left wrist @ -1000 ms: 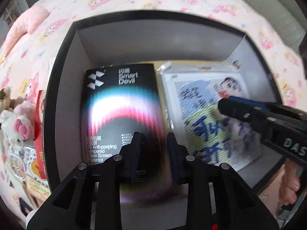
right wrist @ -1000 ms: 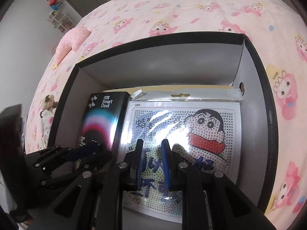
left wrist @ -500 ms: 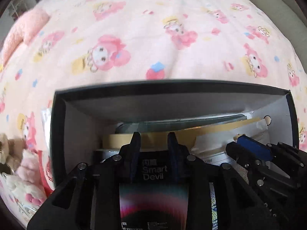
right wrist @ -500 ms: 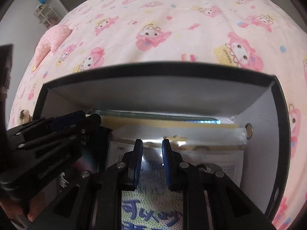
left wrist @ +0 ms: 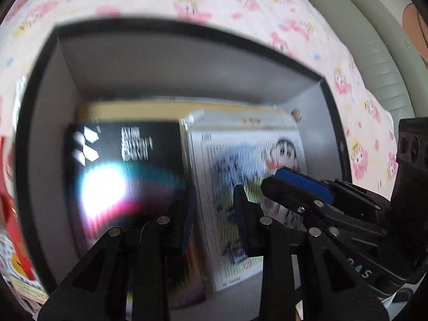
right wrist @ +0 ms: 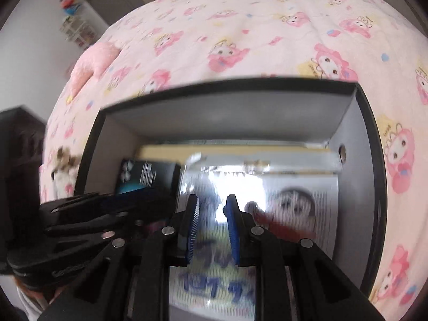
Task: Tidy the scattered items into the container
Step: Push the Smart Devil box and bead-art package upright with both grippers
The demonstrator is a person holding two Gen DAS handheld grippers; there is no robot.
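The dark box (left wrist: 40, 139) sits on the bed, on a pink cartoon-print cover (right wrist: 240, 40), straight ahead of and below both our tools. Inside, a black packet (left wrist: 123, 165) lies ahead-left of the left tool (left wrist: 214, 214); its white lettering is too blurred to read. Just beside it, a cartoon-print sheet (right wrist: 294, 208) in clear wrap lies under the right tool (right wrist: 211, 224), with blue characters we cannot make out. Both rest on a tan flat piece (left wrist: 160, 108). The left tool's fingers stand slightly apart with nothing between them; the right tool's fingers too, gripping nothing. The right tool's side reads "DAS".
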